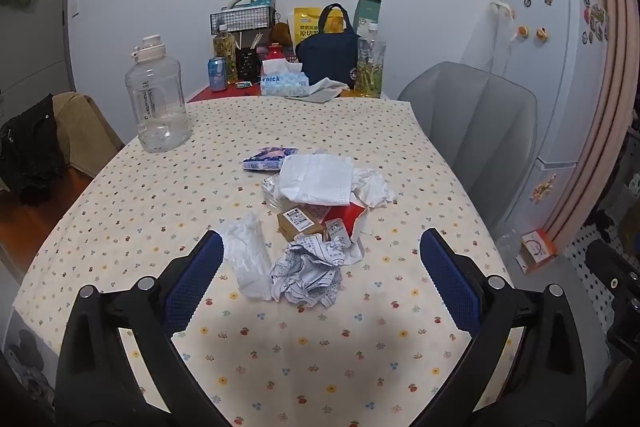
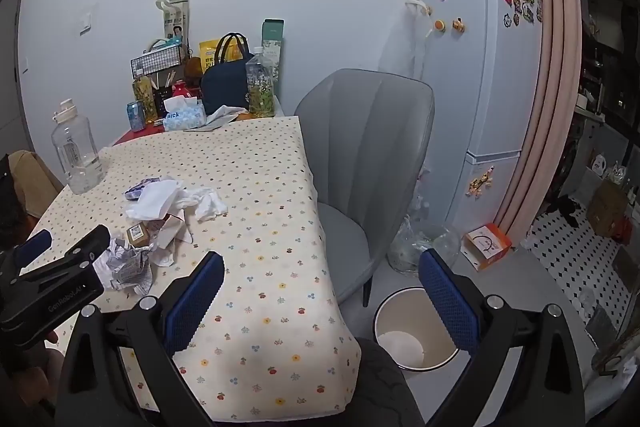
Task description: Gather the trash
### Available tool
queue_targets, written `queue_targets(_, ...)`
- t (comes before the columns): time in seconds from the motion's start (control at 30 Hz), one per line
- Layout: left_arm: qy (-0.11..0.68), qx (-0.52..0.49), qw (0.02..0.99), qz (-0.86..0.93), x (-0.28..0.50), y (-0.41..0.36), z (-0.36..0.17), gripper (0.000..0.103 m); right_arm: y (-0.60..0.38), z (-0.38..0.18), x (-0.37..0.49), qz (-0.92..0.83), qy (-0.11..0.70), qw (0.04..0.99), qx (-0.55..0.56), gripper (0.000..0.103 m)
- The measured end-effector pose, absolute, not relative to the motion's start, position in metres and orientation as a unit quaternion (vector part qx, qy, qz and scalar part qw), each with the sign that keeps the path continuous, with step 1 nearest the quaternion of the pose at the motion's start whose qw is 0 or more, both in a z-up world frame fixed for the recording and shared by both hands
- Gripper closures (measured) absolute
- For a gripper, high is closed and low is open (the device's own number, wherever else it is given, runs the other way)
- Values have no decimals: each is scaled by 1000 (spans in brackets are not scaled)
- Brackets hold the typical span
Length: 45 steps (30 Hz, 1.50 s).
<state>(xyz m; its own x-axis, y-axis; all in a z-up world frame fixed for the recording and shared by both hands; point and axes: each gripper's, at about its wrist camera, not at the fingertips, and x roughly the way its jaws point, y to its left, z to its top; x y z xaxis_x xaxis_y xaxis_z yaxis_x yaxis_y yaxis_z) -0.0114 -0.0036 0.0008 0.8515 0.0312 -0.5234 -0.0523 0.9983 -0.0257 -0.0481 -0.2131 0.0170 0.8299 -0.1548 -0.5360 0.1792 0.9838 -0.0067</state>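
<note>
A heap of trash lies mid-table: crumpled printed paper [image 1: 310, 273], a white tissue [image 1: 250, 259], a small brown box [image 1: 298, 223], red packaging [image 1: 346, 217], a white mask [image 1: 316, 179] and a blue tissue pack [image 1: 270, 158]. My left gripper [image 1: 322, 267] is open, its blue pads either side of the crumpled paper, just above the table. In the right wrist view the heap [image 2: 160, 215] lies left, with the left gripper's body [image 2: 52, 287] beside it. My right gripper [image 2: 322, 287] is open and empty past the table's right edge, above a white bin [image 2: 416, 331] on the floor.
A large clear water jug [image 1: 158, 99] stands at the table's left. Bottles, a can, a tissue box [image 1: 284, 81] and a navy bag [image 1: 328, 51] crowd the far end. A grey chair [image 2: 368, 163] sits right of the table; a fridge [image 2: 492, 75] stands beyond it.
</note>
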Motion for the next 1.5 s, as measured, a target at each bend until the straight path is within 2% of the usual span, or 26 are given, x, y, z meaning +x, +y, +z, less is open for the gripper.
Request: queue_targets(1.5,277,-19,960,19,-7,-2,1,5,-207,11,-46,-89,276,957,14,8)
